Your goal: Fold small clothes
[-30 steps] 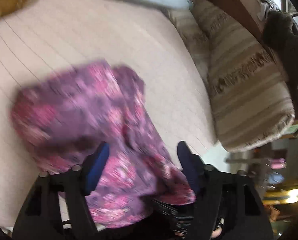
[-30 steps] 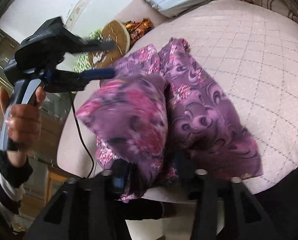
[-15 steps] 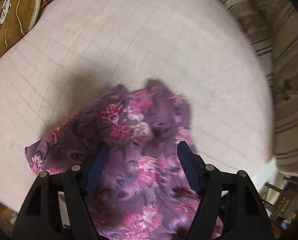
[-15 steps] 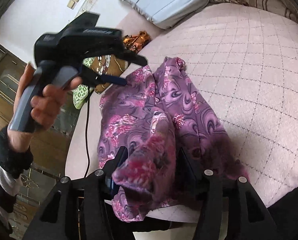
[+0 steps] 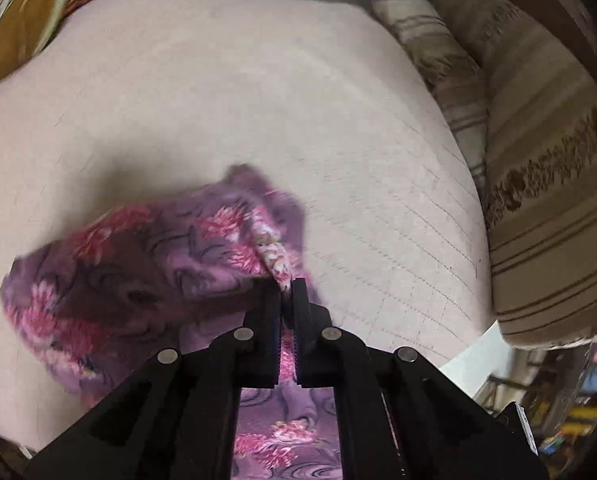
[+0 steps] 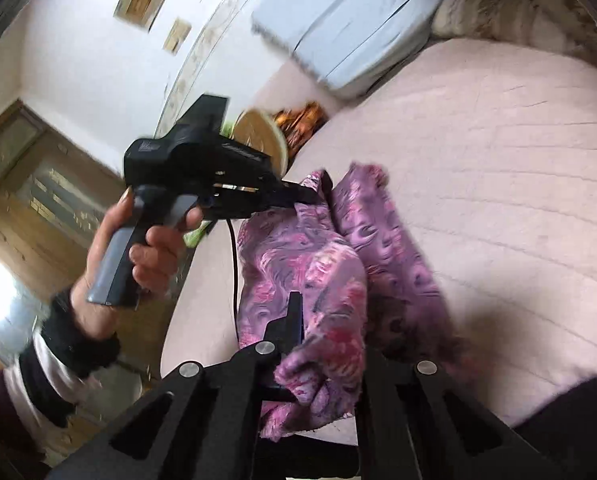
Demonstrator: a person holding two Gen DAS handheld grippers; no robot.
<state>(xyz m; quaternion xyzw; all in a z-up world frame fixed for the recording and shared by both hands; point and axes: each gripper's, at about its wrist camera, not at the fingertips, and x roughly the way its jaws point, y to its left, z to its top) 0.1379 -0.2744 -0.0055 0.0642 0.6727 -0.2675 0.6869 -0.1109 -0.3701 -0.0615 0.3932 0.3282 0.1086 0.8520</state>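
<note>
A small purple garment (image 5: 146, 264) with pink flowers lies on the pale quilted bed (image 5: 226, 92). My left gripper (image 5: 285, 289) is shut on a raised fold of the garment. In the right wrist view the left gripper (image 6: 314, 196) pinches the garment's (image 6: 310, 264) far end. My right gripper (image 6: 318, 320) holds the near end of the garment. Cloth drapes over its fingers and hides the right finger.
A light blue pillow (image 6: 350, 36) lies at the head of the bed. Striped brown cushions (image 5: 546, 184) line the right side. A brown round cushion (image 6: 262, 136) sits at the bed's far left edge. A wooden door (image 6: 26, 200) stands to the left.
My left gripper has closed from open onto a fold of the garment. The right gripper has kept its hold on the near end.
</note>
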